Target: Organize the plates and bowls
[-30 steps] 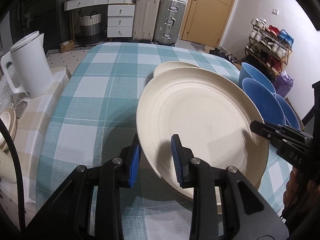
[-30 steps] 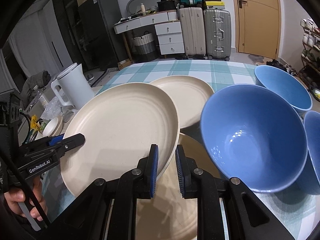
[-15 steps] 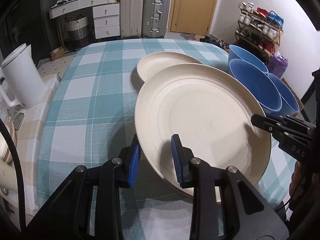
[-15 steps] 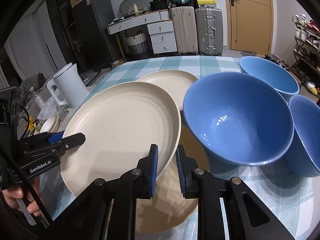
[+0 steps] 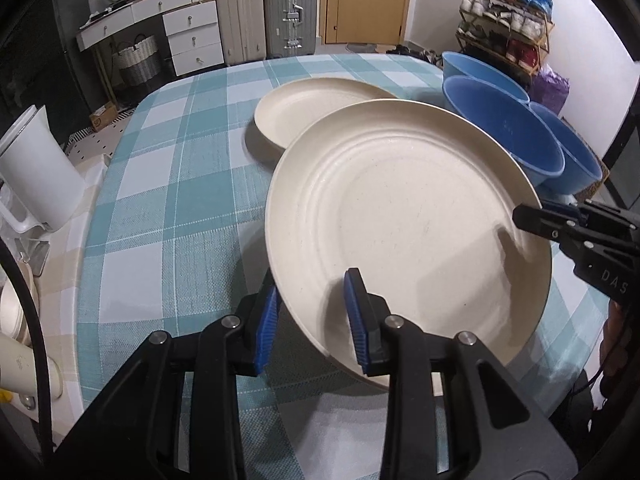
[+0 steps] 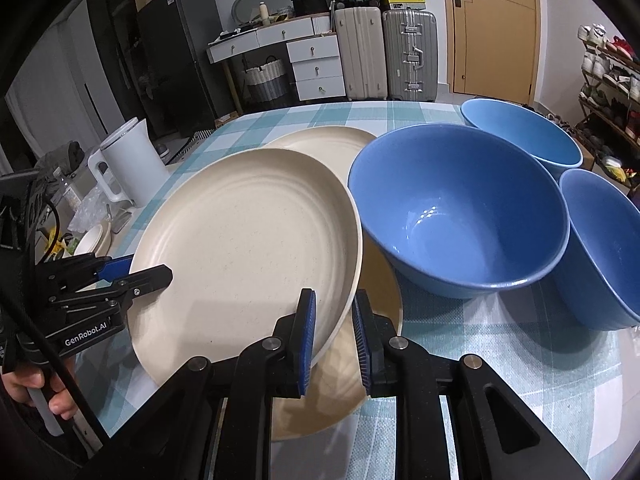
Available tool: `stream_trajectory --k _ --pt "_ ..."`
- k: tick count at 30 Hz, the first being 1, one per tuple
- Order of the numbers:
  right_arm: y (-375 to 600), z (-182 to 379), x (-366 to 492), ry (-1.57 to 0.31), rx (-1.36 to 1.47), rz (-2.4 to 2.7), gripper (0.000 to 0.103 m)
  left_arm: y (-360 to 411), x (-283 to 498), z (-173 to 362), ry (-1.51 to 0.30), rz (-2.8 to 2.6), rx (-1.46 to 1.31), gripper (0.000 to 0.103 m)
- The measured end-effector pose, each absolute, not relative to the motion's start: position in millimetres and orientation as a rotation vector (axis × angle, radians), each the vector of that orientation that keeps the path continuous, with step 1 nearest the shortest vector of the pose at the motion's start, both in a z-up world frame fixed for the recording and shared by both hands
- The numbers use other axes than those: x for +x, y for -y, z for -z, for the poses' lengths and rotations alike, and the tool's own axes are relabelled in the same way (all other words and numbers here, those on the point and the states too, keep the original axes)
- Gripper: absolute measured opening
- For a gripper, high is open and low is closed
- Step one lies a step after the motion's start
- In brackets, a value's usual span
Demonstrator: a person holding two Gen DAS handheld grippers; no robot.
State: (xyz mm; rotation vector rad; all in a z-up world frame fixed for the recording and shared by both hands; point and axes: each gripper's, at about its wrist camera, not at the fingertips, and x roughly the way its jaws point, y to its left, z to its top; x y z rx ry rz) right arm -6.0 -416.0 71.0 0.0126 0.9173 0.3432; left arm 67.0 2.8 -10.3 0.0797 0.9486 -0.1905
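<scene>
A large cream plate (image 5: 408, 216) (image 6: 248, 248) is held tilted above the checked tablecloth by both grippers. My left gripper (image 5: 314, 320) is shut on its near-left rim; it also shows in the right wrist view (image 6: 132, 270). My right gripper (image 6: 334, 332) is shut on its right rim; it also shows in the left wrist view (image 5: 532, 220). A second cream plate (image 6: 340, 392) lies under the held one. A third cream plate (image 5: 308, 112) (image 6: 320, 140) lies farther back. Three blue bowls (image 6: 460, 208) (image 6: 520, 132) (image 6: 604, 244) stand to the right.
A white kettle (image 5: 32, 168) (image 6: 128, 160) stands on a side surface left of the table (image 5: 168, 200). Small dishes and clutter (image 6: 90, 236) sit near it. Suitcases, drawers and a shoe rack stand beyond the table's far edge.
Both grippers have lifted the large cream plate higher and drawn it back toward the table's near edge. The views show more of the far plate and the bowls.
</scene>
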Motion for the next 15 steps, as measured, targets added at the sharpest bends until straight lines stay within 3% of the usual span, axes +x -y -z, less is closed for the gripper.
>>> stream_trajectory --k 15 --pt "416 -59 -13 -0.951 -0.023 -0.313 0.02 10 67 24 -0.984 0.194 0.148 0.028"
